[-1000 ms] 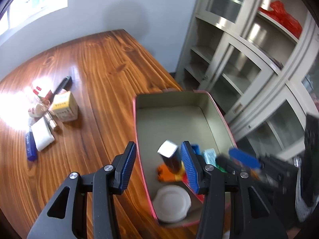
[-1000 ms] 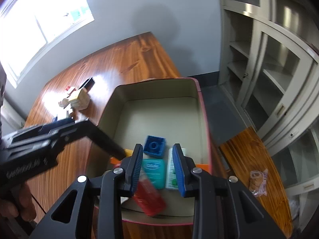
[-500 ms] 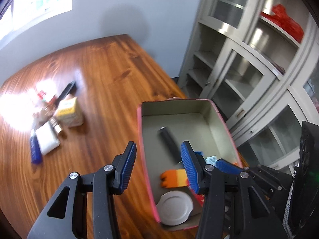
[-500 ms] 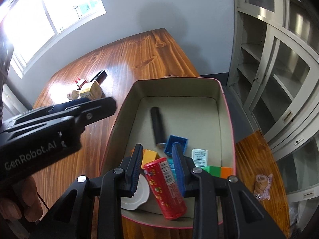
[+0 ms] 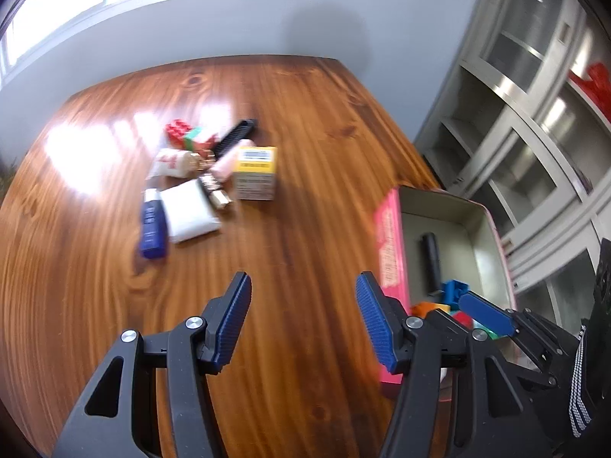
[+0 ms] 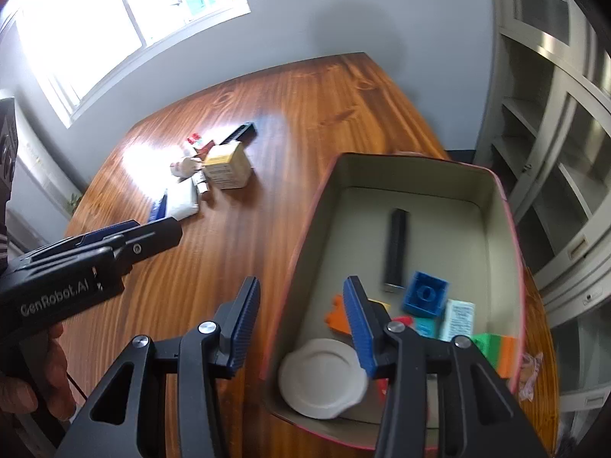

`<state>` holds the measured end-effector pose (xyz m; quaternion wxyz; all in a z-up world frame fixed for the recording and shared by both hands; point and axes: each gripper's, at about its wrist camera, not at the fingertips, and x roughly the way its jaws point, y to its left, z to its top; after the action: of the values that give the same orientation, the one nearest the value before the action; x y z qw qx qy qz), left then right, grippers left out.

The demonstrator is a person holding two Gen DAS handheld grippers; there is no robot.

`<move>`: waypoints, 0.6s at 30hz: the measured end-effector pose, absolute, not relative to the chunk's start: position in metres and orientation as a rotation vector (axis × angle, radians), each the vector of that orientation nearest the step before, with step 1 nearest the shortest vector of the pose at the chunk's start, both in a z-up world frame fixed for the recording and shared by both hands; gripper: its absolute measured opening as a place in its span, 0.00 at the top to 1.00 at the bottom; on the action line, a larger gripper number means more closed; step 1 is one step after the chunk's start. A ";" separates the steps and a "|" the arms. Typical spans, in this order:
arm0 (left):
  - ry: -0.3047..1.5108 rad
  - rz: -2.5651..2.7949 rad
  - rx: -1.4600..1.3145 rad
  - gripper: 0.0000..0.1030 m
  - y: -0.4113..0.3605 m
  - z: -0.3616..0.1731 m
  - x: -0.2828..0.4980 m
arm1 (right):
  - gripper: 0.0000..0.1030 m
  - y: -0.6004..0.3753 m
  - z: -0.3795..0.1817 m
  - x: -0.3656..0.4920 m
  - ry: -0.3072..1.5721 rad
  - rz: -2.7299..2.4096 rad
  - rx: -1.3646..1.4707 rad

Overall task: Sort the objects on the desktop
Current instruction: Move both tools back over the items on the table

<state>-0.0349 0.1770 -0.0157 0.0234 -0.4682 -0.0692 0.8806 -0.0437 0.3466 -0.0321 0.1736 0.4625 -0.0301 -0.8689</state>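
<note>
A pink-rimmed tin box [image 6: 508, 206] sits at the table's right end; it also shows in the left wrist view [image 5: 389, 240]. In it lie a black tube [image 6: 395, 248], a blue brick [image 6: 425, 294], a white lid [image 6: 320, 378] and several other small items. A pile of loose items lies farther left: a yellow box [image 5: 255, 171], a white packet [image 5: 189, 212], a blue tube [image 5: 152, 225], a black comb [image 5: 235, 137], a red brick [image 5: 177, 131]. My left gripper [image 5: 303, 322] is open and empty above bare table. My right gripper [image 6: 301, 324] is open and empty over the box's left rim.
The wooden table [image 5: 305, 114] ends at the right near grey glass-door cabinets [image 5: 527, 122]. A small wrapped item [image 6: 530, 370] lies on the table right of the box. A window [image 6: 126, 23] is behind the table.
The black tube has dropped from my left gripper into the box. My left gripper has swung left, away from the box toward the pile. My right gripper has opened wider and pulled back to the box's left rim.
</note>
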 end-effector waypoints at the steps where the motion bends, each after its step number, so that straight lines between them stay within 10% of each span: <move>1: -0.216 2.735 -1.453 0.41 0.172 -0.015 -0.035 | 0.52 0.342 -0.032 -0.045 -0.082 -2.460 1.307; 18: -0.413 2.782 -1.653 0.27 0.063 -0.059 -0.047 | 0.42 0.276 -0.043 -0.068 0.006 -2.395 1.345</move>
<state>-0.0472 0.0634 -0.0586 -0.0602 -0.5058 -0.1264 0.8512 -0.0677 0.2763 -0.0430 0.1964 0.4801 0.0022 -0.8550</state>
